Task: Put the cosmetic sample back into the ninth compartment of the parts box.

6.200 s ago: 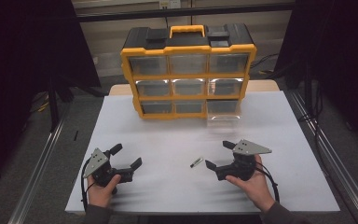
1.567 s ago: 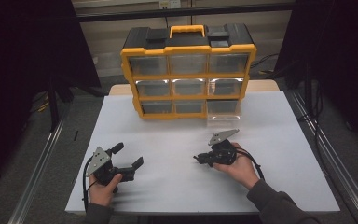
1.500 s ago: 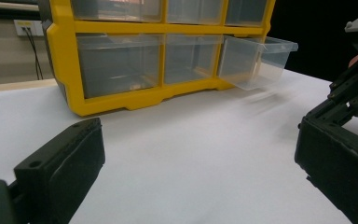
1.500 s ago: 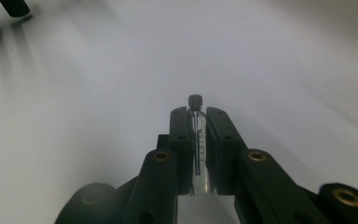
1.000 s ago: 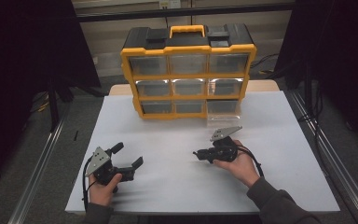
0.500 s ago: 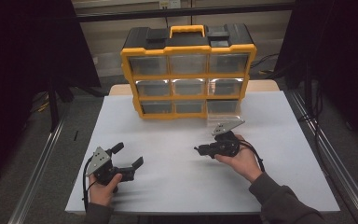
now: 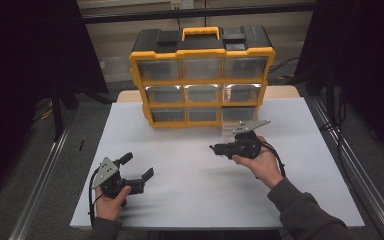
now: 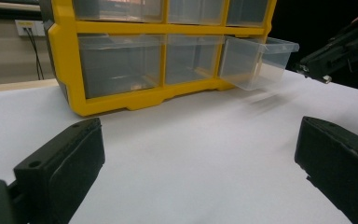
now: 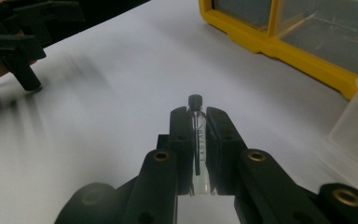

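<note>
Lower left of the high view: left gripper (image 7: 139,172), jaws apart, resting. Centre right: right gripper (image 7: 216,148), clamped on a small vial (image 9: 198,140), has lifted it off the white table (image 7: 190,200) toward the organizer's (image 7: 202,80) pulled-out drawer (image 8: 256,58), likely its destination.

Yellow box (image 7: 201,52) with black top and clear drawers, white table (image 7: 190,195), black grippers, clear little bottle (image 9: 199,144) with black cap
</note>
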A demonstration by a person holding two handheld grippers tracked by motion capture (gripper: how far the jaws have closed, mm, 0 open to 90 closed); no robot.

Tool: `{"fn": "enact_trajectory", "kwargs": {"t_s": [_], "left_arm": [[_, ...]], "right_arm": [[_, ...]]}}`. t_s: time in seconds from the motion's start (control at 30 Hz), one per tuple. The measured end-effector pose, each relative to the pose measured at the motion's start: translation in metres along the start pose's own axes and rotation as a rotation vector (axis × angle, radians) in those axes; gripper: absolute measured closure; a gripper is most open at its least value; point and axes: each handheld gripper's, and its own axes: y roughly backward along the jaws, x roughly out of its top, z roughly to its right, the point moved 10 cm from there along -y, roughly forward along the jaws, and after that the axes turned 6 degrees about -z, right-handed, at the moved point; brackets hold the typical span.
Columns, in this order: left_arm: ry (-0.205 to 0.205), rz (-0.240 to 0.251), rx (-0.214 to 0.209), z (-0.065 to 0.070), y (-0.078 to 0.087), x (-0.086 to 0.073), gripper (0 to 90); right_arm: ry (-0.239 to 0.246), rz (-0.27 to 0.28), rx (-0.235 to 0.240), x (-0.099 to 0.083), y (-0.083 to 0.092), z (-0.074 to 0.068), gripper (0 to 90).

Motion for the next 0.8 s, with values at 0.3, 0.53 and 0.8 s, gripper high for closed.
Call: {"fn": "enact_trajectory", "kwargs": {"t_s": [0.3,0.53,0.8], "left_arm": [[-0.023,-0.017,0.0,-0.001,0.001,-0.002,1.8],[-0.003,-0.001,0.003,0.0,0.0,0.0,1.8],[-0.009,-0.006,0.001,0.0,0.001,0.0,1.8]], "right_arm": [[-0.022,0.068,-0.03,0.012,0.007,0.008,82.3],[-0.016,0.098,-0.038,0.022,0.01,0.009,82.3],[-0.022,0.159,-0.064,0.034,0.015,0.014,82.3]]}}
